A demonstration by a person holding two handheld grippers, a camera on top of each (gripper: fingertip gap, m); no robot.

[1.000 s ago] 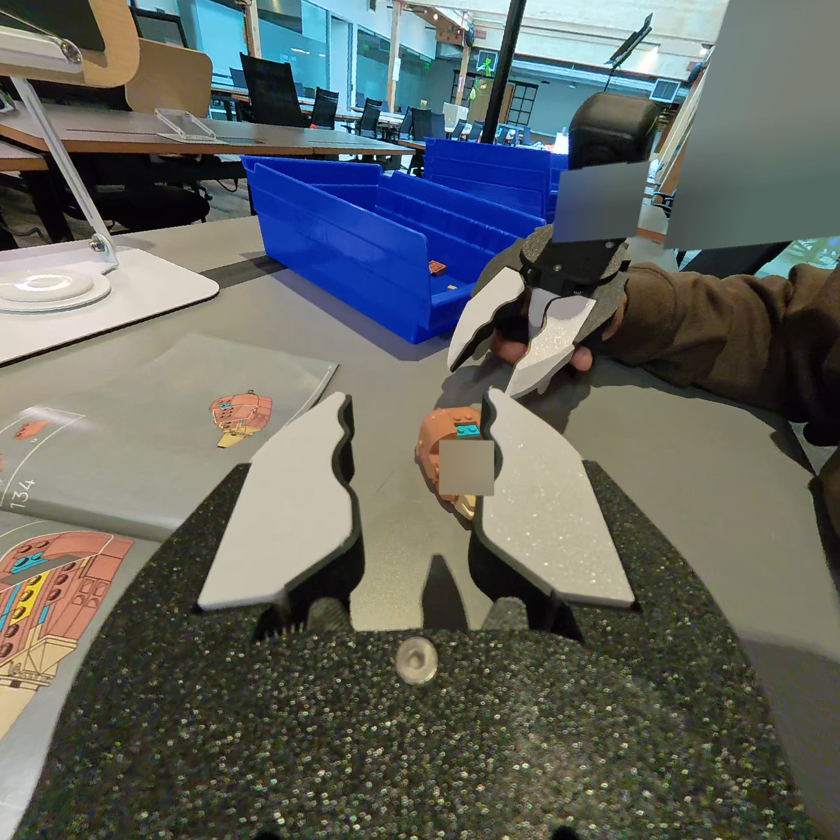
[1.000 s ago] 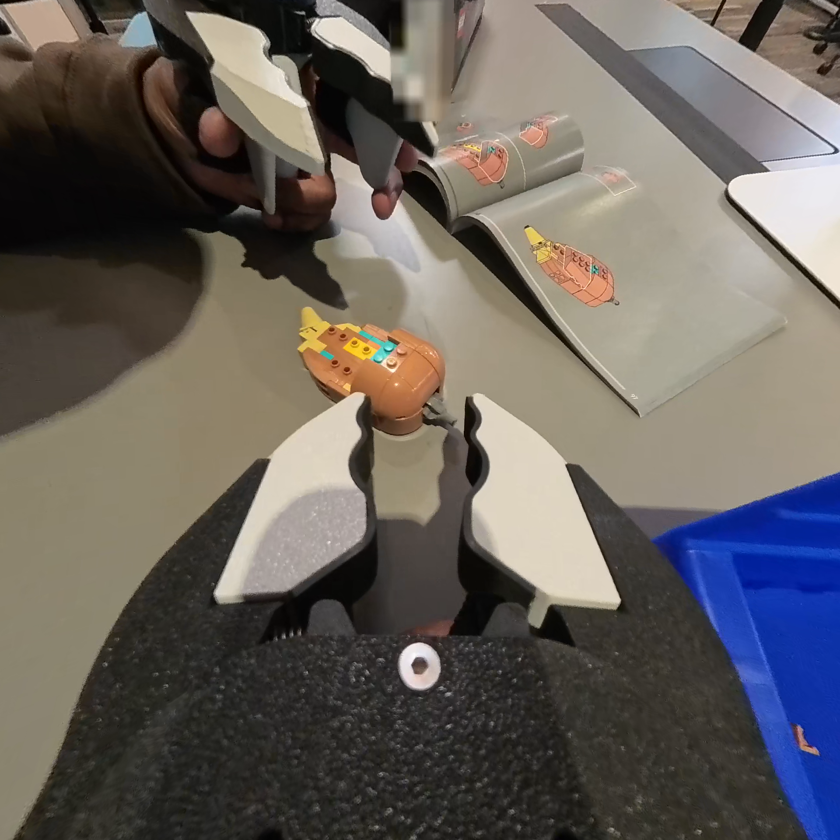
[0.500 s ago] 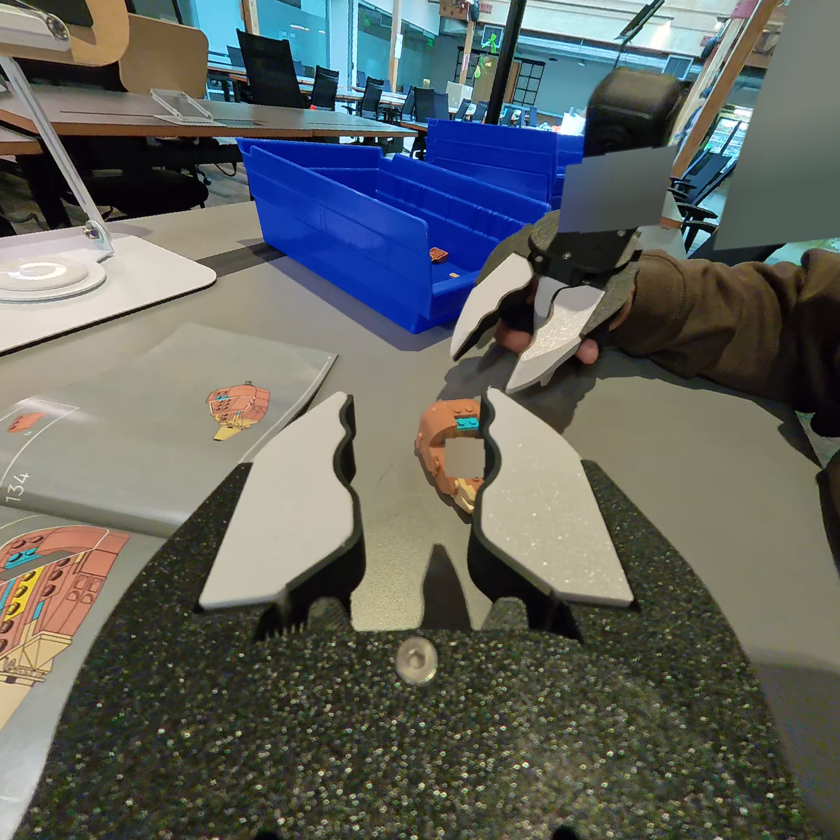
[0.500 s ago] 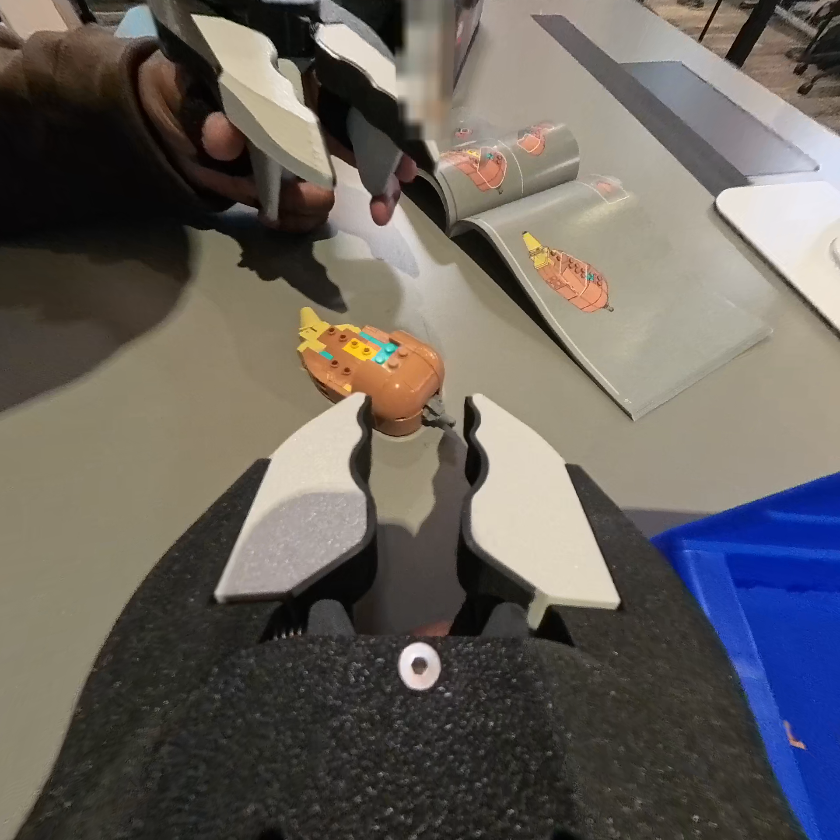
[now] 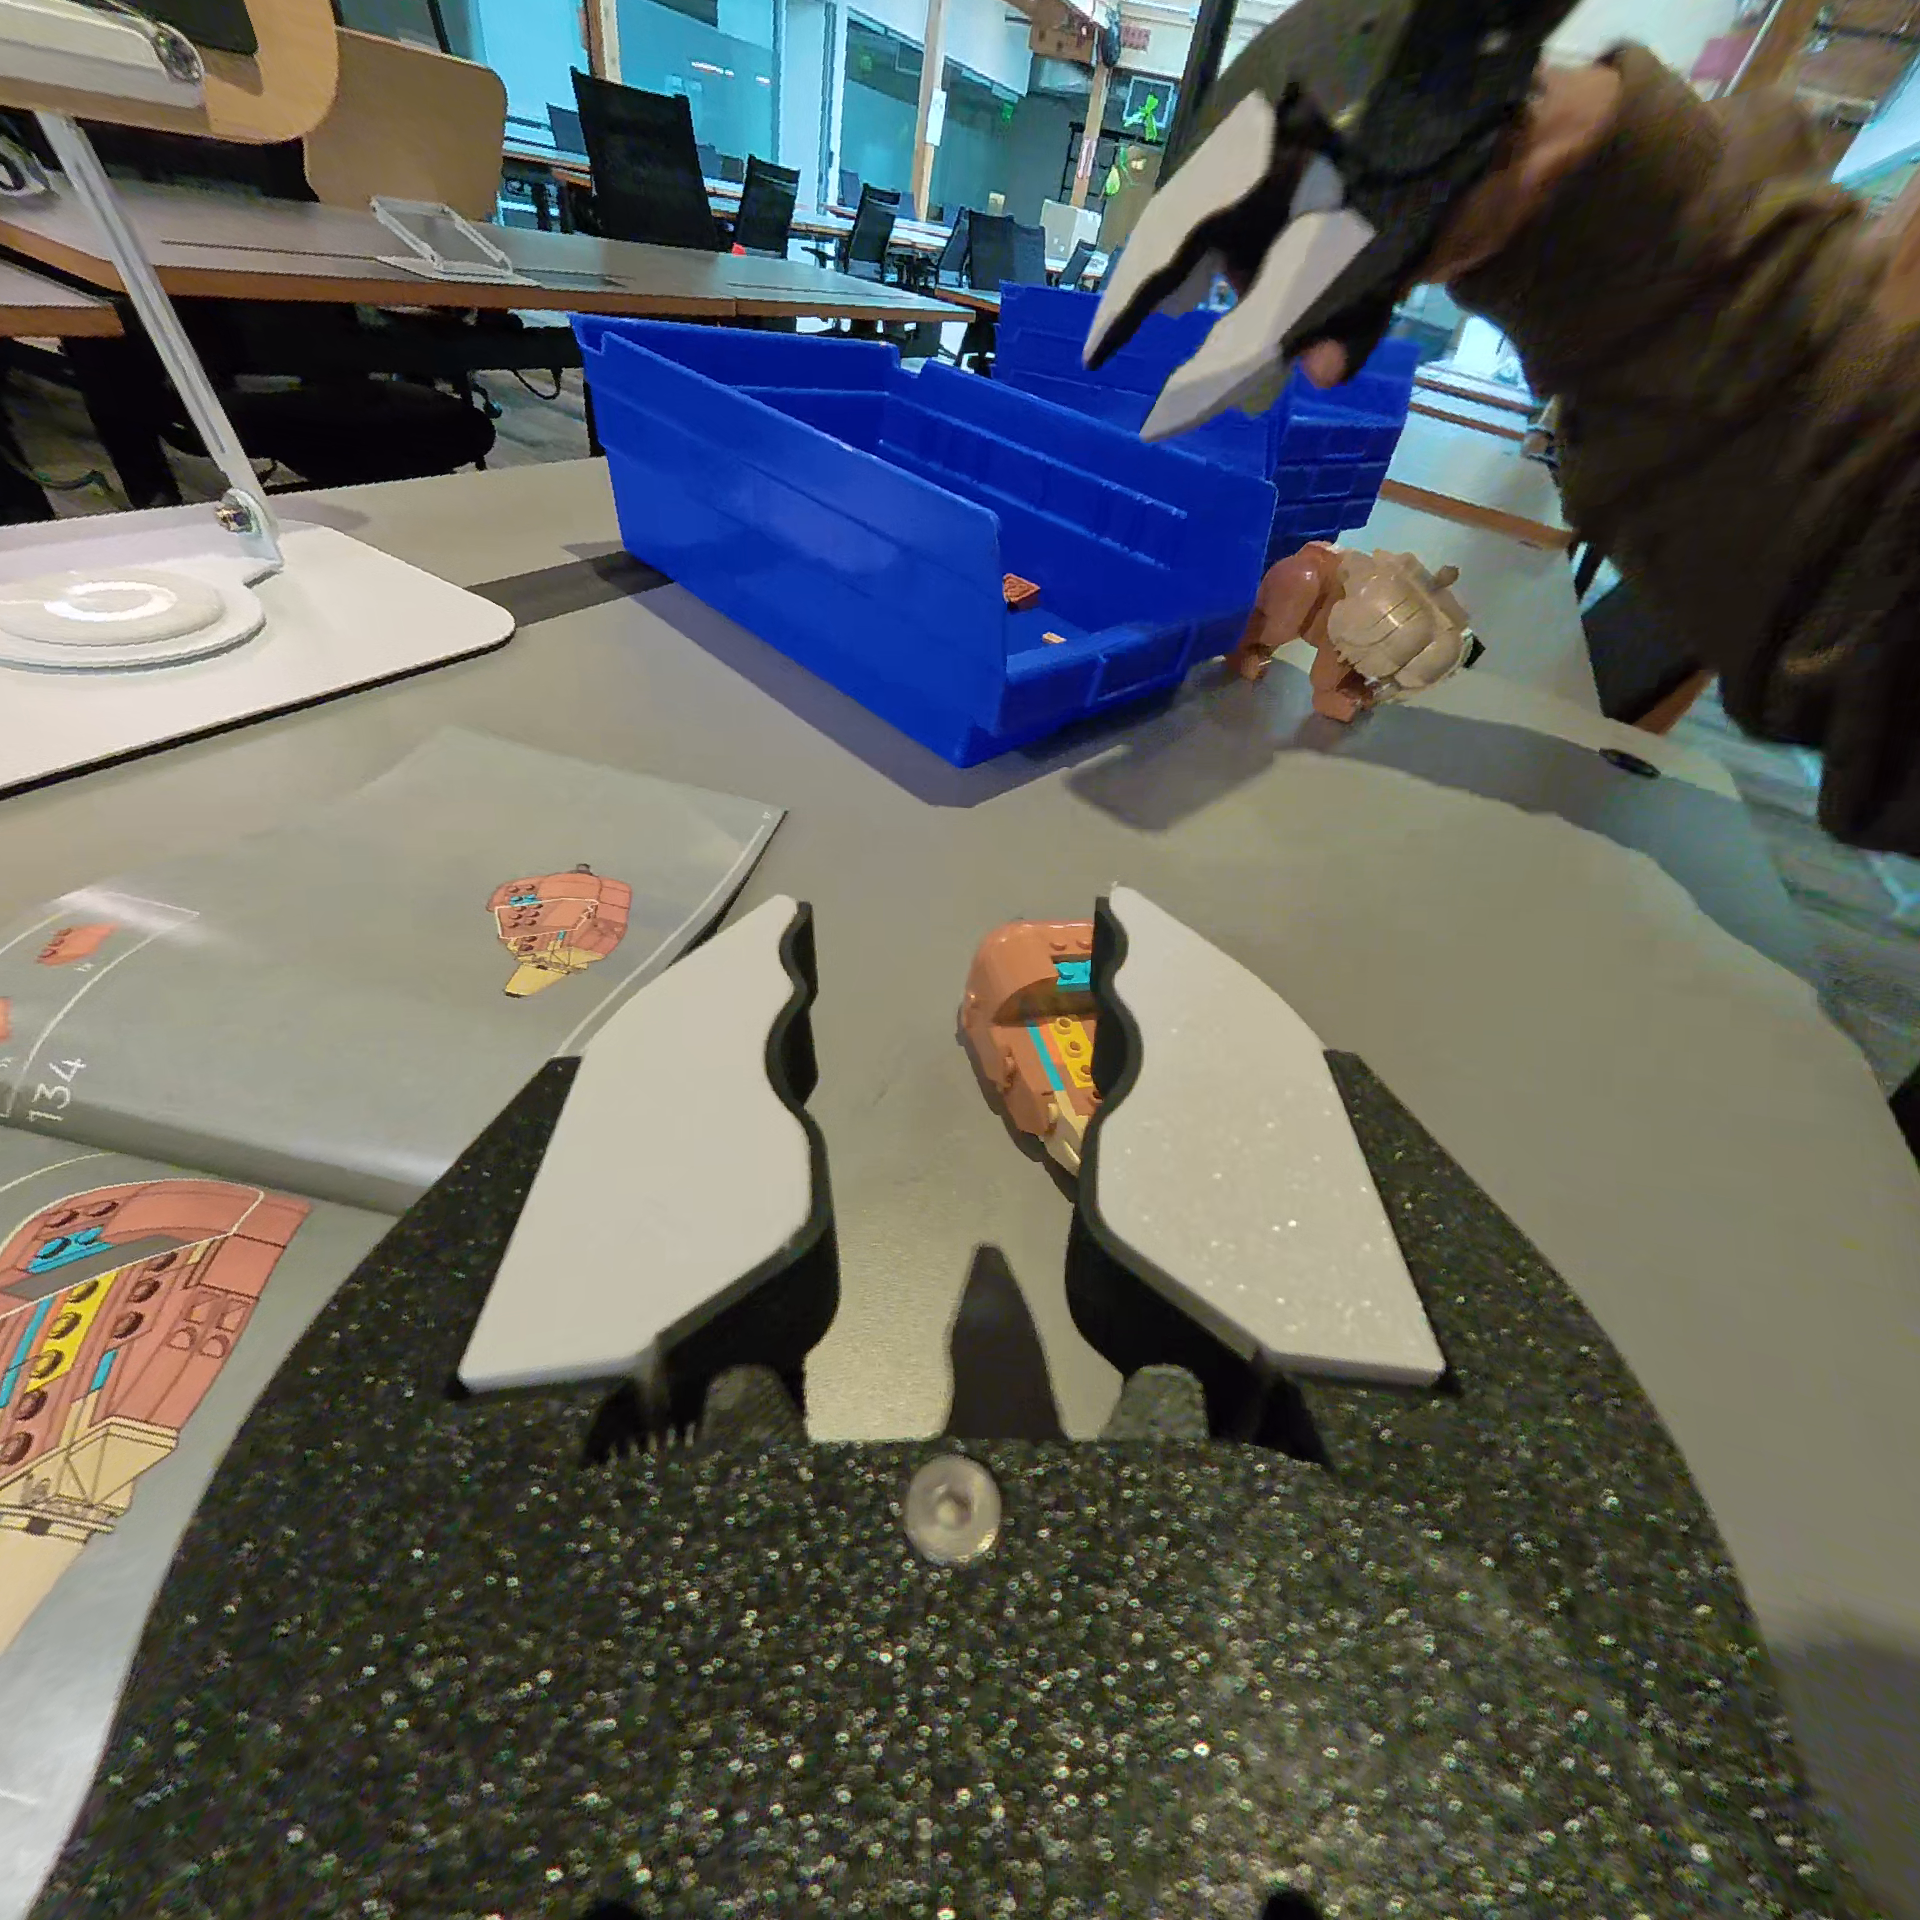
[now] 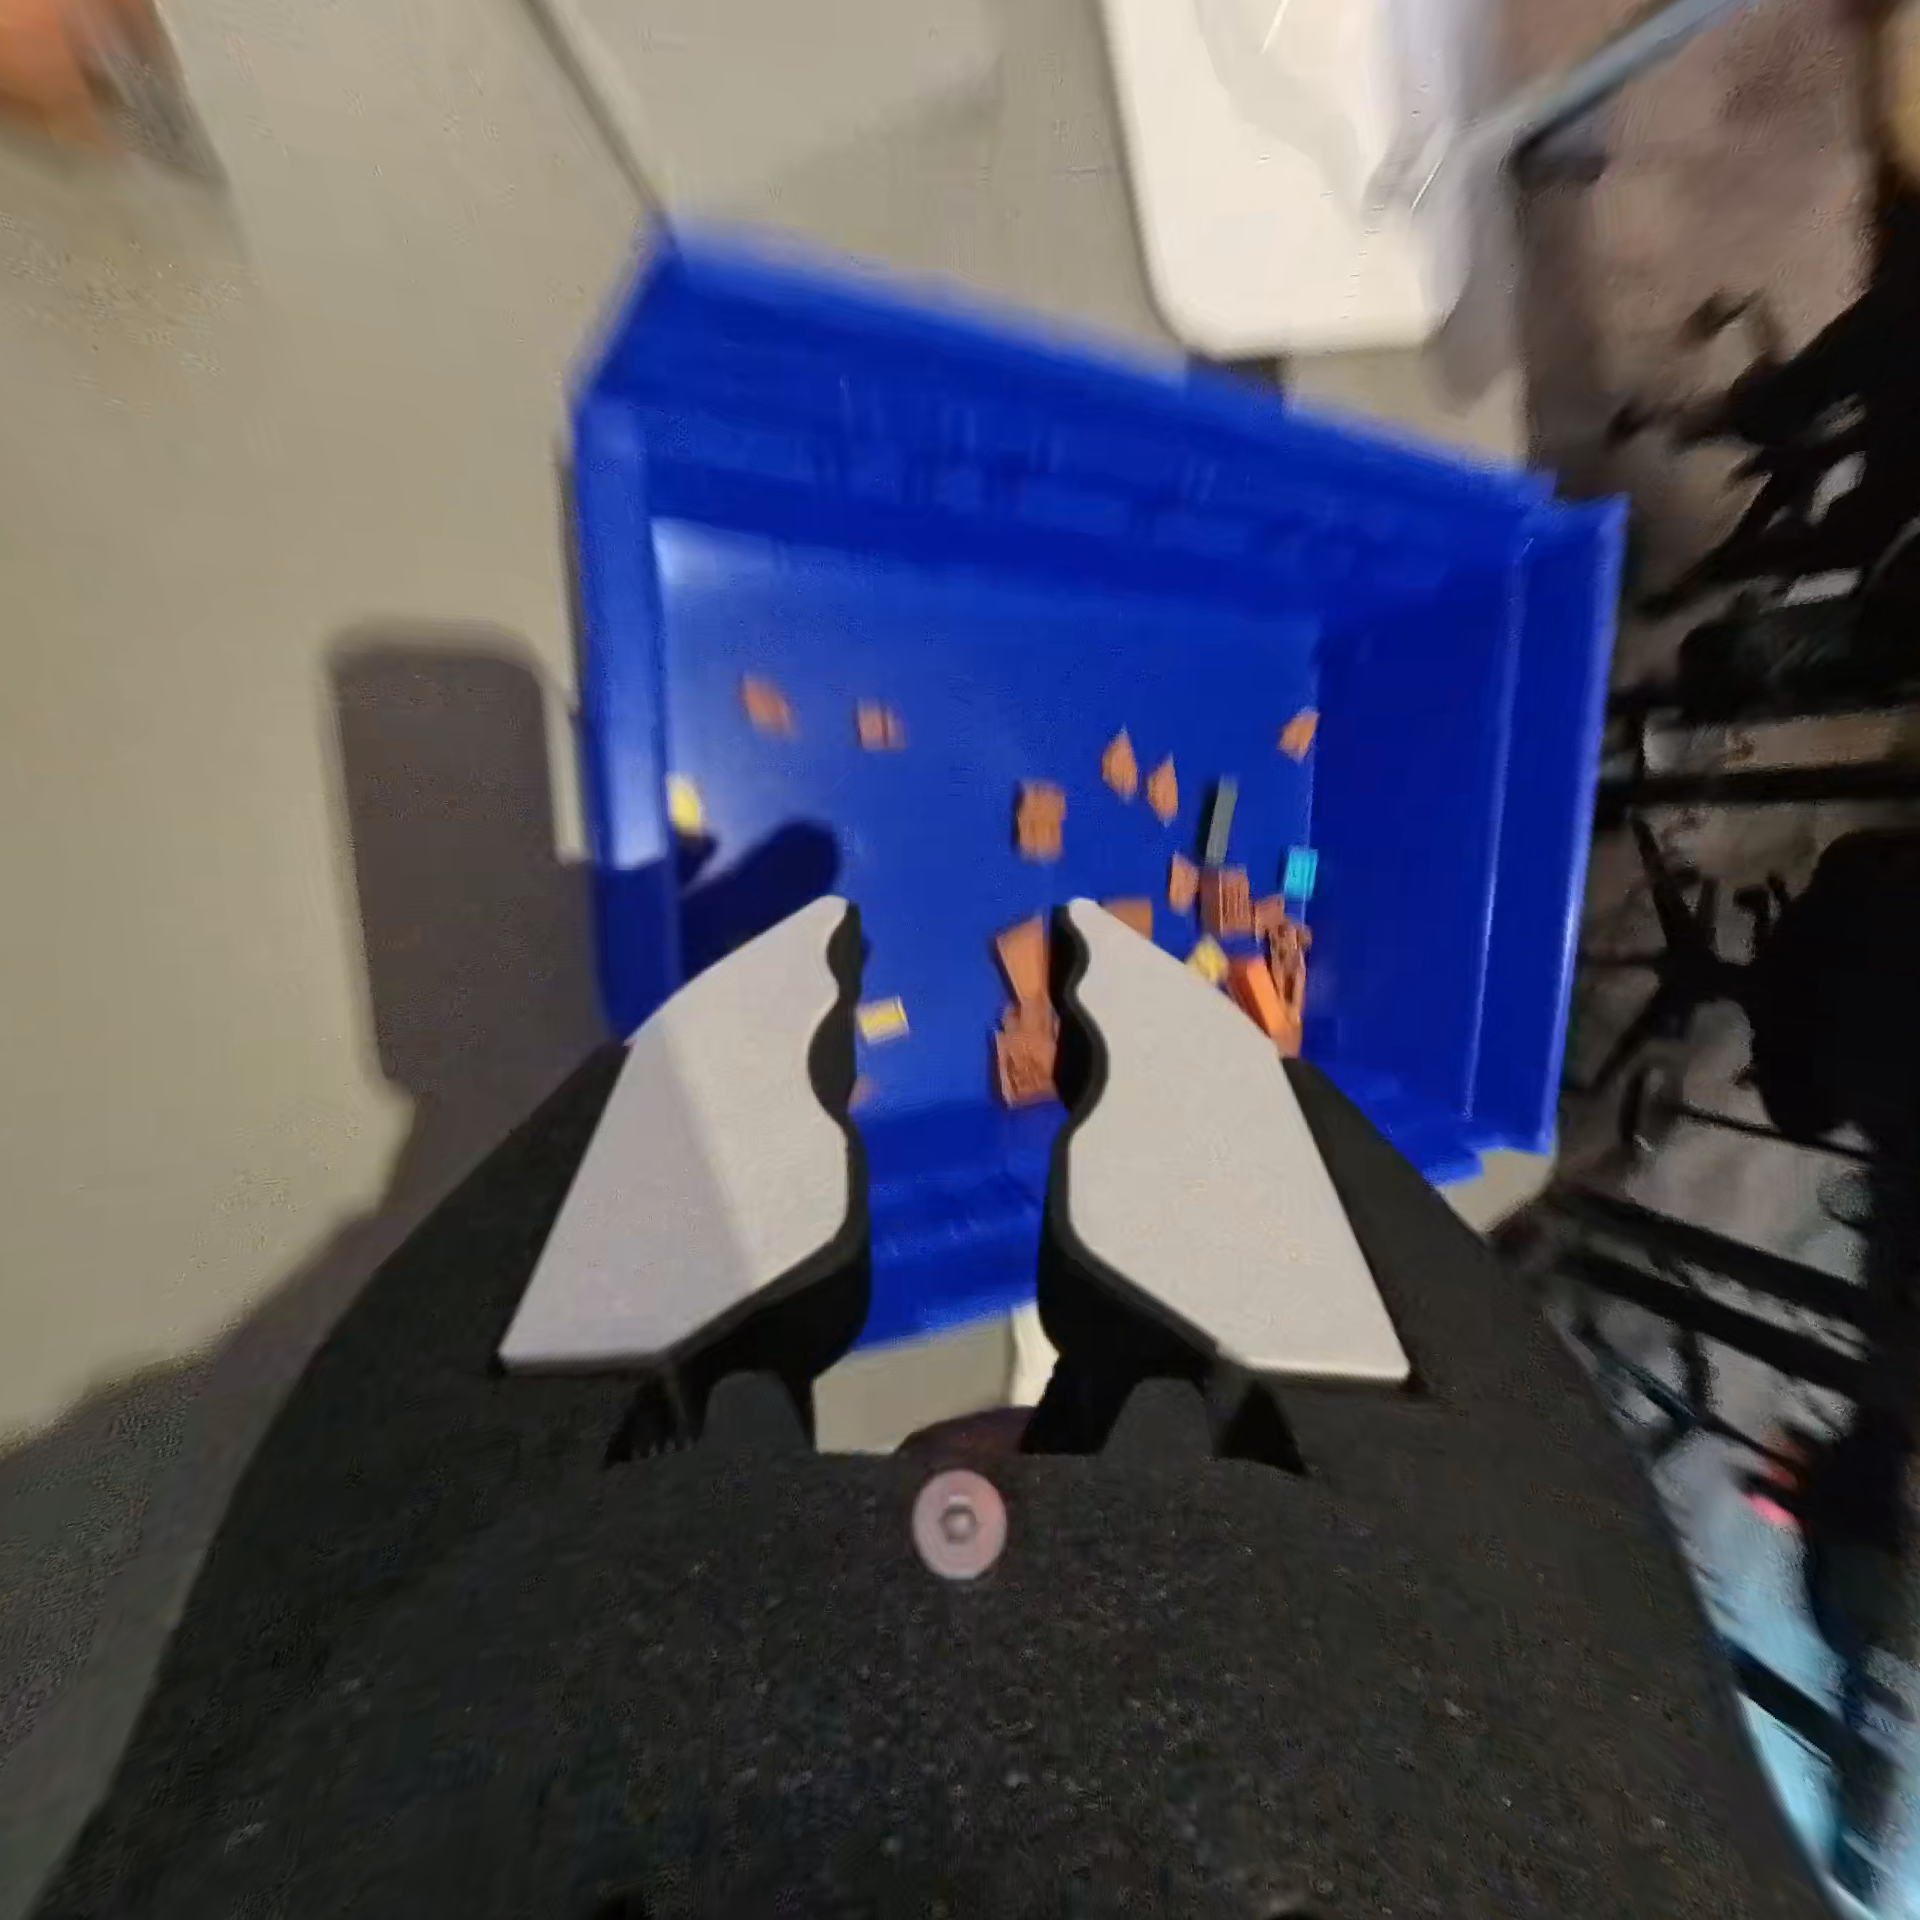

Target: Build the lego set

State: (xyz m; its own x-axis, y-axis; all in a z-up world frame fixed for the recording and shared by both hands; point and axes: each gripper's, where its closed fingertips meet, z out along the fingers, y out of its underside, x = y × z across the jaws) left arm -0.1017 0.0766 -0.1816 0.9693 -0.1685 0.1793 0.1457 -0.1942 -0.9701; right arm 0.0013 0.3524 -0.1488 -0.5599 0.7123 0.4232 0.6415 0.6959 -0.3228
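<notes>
With our right gripper (image 6: 956, 914) spread and empty above the blue bin (image 6: 1455, 790), we should settle first — then pinch one loose brick (image 6: 1039, 821).

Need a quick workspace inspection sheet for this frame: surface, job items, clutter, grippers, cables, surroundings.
Surface: grey table, no spills seen.
Job's things: small brown lego build on the table by the left gripper; open instruction booklet; blue bin with loose pieces; finished brown lego animal beside the bin.
Clutter: white lamp base.
Grippers: left open, empty; right gripper open, empty, above the bin, view blurred.
Cables: nothing seen.
Surroundings: office desks, chairs.
</notes>
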